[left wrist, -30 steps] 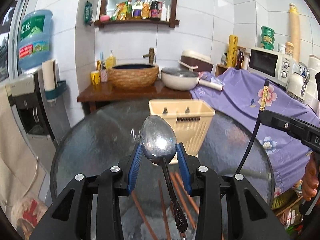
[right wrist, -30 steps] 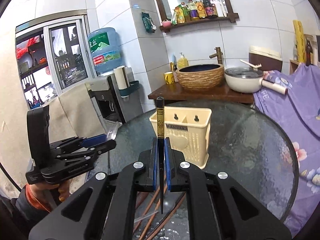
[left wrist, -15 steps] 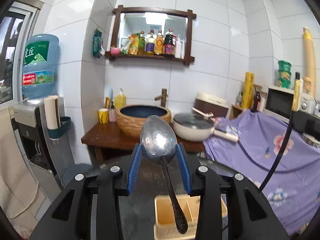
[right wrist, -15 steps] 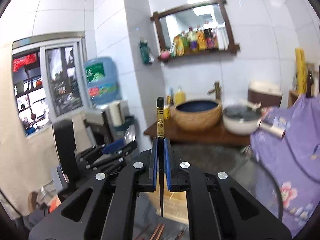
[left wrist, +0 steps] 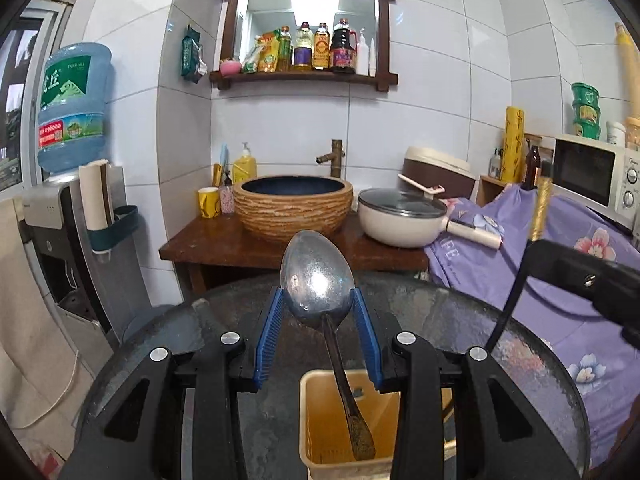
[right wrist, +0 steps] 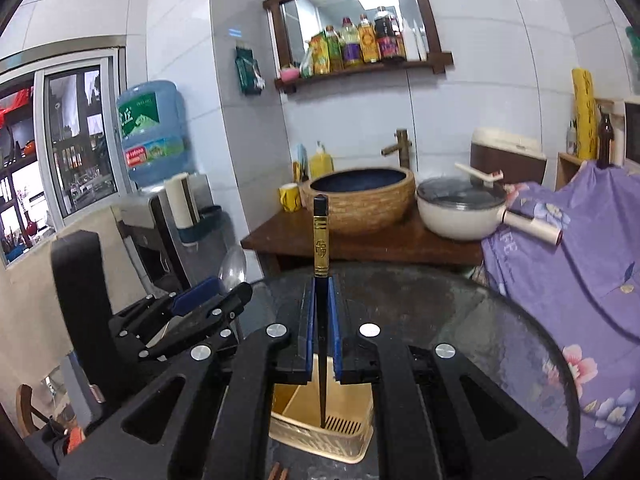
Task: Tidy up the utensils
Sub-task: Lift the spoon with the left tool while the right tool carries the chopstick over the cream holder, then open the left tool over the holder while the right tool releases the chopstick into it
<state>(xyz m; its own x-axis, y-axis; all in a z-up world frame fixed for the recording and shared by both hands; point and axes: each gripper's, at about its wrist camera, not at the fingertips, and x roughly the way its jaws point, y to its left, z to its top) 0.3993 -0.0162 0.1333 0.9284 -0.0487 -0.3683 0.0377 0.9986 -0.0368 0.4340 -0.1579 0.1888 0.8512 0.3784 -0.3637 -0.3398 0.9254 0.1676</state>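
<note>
My left gripper (left wrist: 318,302) is shut on a metal spoon (left wrist: 316,284), bowl up, its handle hanging down into the beige utensil holder (left wrist: 320,412) on the glass table (left wrist: 500,340). My right gripper (right wrist: 321,292) is shut on a black chopstick (right wrist: 321,240) with a gold band, held upright, its tip down inside the same utensil holder (right wrist: 320,428). In the right wrist view the left gripper (right wrist: 200,308) with the spoon is at the left. In the left wrist view the right gripper's body and the chopstick (left wrist: 540,208) are at the right.
Brown chopstick ends (right wrist: 278,472) lie on the table in front of the holder. Behind the table stands a wooden stand with a woven basin (left wrist: 294,208) and a white pan (left wrist: 402,216). A purple flowered cloth (left wrist: 580,280) is at the right, a water dispenser (left wrist: 72,220) at the left.
Both grippers rose and came over the utensil holder, then lowered. The spoon handle and the chopstick tip now reach down into it.
</note>
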